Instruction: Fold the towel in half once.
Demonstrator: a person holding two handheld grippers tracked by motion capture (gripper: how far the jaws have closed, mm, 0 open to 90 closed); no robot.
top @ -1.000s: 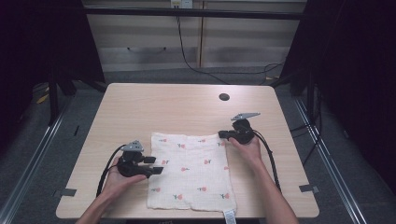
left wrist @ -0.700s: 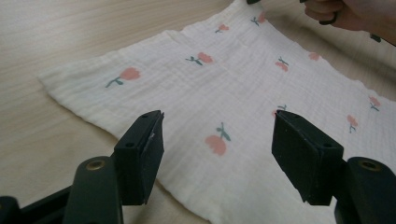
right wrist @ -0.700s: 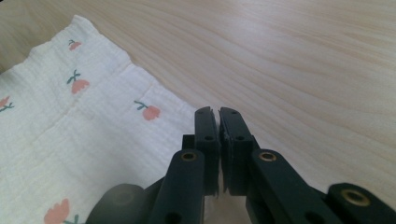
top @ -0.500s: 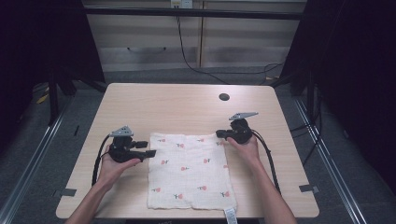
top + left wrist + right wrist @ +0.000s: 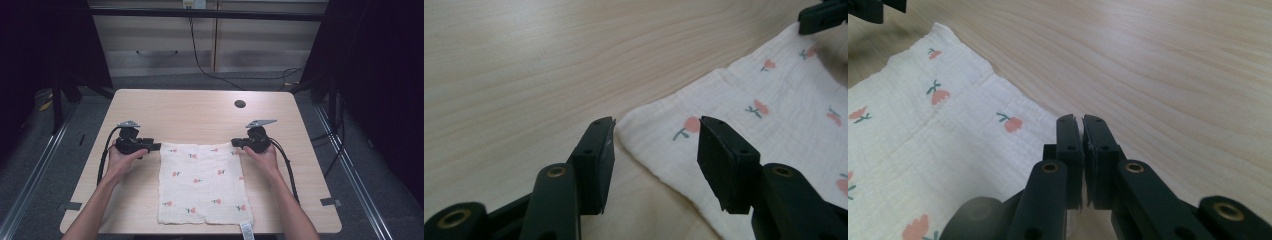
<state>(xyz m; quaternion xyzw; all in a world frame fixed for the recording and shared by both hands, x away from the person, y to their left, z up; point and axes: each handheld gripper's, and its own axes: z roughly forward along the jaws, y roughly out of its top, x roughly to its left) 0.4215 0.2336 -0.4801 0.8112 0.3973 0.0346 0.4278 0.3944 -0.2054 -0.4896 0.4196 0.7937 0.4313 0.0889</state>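
High view, item one: a white cloth point(image 5: 202, 184) with small red flower prints, spread flat on the counter point(image 5: 200, 112). It lies at the middle of the near half, its near edge at the counter's near edge, where a small tag point(image 5: 247, 230) hangs over.

Item two: my left fingers point(image 5: 155, 146), held level at the cloth's far left corner and pointing at it. In the left gripper view they point(image 5: 656, 150) stand apart, one on each side of that corner point(image 5: 634, 125); the cloth lies between them but the pads do not press on it. They have just been closing in.

Item three: my right fingers point(image 5: 236, 143), at the cloth's far right corner. In the right gripper view they point(image 5: 1082, 155) are pressed together with barely a slit between the pads, and the cloth point(image 5: 938, 145) runs in under them; I cannot tell for sure whether its edge is pinched between the pads.

Item four: a dark round hole point(image 5: 240, 104) in the counter, toward the far right corner, well apart from the cloth.

Item five: a black cable point(image 5: 104, 160) trailing from my left fingers along the counter's left side, and another point(image 5: 287, 165) from my right fingers down the right side.
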